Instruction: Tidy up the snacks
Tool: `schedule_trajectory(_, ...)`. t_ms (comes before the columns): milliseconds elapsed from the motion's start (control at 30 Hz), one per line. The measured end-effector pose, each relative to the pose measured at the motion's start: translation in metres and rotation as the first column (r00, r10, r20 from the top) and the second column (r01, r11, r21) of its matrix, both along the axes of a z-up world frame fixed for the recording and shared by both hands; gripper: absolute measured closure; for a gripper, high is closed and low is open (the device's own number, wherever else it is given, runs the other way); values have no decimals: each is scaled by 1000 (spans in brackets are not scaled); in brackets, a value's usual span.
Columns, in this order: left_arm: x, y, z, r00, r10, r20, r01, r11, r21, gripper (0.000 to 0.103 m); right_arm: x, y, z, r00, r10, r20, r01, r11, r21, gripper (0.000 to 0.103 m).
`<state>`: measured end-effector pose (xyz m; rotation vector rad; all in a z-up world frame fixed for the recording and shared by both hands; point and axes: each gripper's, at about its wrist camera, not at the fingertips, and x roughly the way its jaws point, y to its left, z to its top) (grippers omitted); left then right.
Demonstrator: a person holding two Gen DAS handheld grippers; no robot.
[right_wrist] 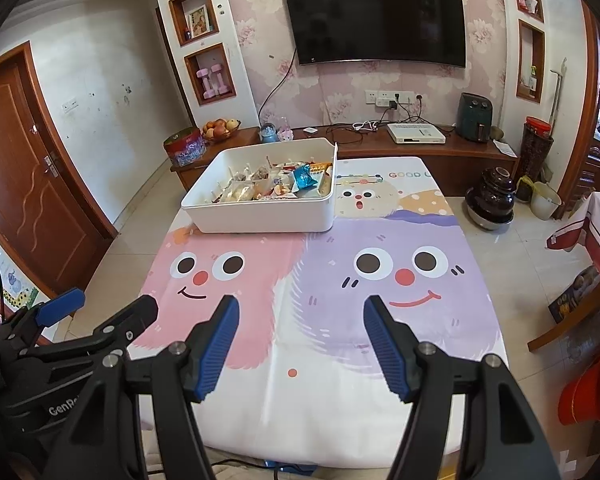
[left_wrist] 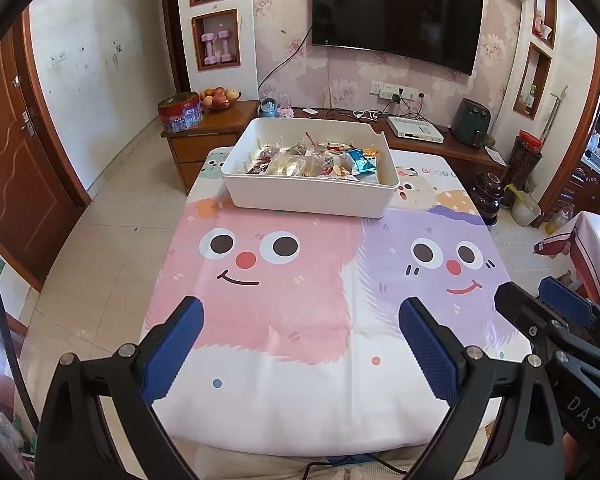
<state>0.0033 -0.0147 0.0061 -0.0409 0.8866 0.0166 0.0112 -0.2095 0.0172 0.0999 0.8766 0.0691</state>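
A table draped in a cartoon tablecloth (left_wrist: 284, 364) fills the foreground; the cloth shows a pink smiling face on one side and a purple one on the other, with smaller creatures and the letters "GOOD" printed along its far edge. At the far end of the cloth, over the pink half, stands a white rectangular bin (left_wrist: 304, 200); inside it lie the snacks (left_wrist: 312, 162), a jumble of small wrapped packets, one of them in a bright blue wrapper (right_wrist: 303, 178).

The left gripper (left_wrist: 300, 320) hovers above the near edge of the table with its jaws spread wide and nothing between them; the right gripper (right_wrist: 300, 320) hangs just beside it, jaws likewise well apart and empty; both are well apart from the bin.

Beyond the table runs a low wooden TV cabinet (right_wrist: 452, 152); on it sit a white set-top box (right_wrist: 416, 134), a dark green air fryer (right_wrist: 474, 118), a tangle of cables, a fruit bowl (left_wrist: 220, 98) and a round red tin (left_wrist: 180, 114). A black curved television (right_wrist: 376, 16) hangs on floral pink wallpaper; wall niches to its left hold a pair of pink dumbbells (left_wrist: 218, 46); a brown wooden door (right_wrist: 24, 184) stands at the left; the floor is pale tile; a dark ceramic jar (right_wrist: 492, 200) rests on it at the right.
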Motion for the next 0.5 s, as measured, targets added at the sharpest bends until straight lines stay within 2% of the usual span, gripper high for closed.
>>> schedule_trajectory(500,0,0,1,1000,-1,-1,1,1000,1,5,1,1,0,1000,1,-1,-1,1000,-1,38)
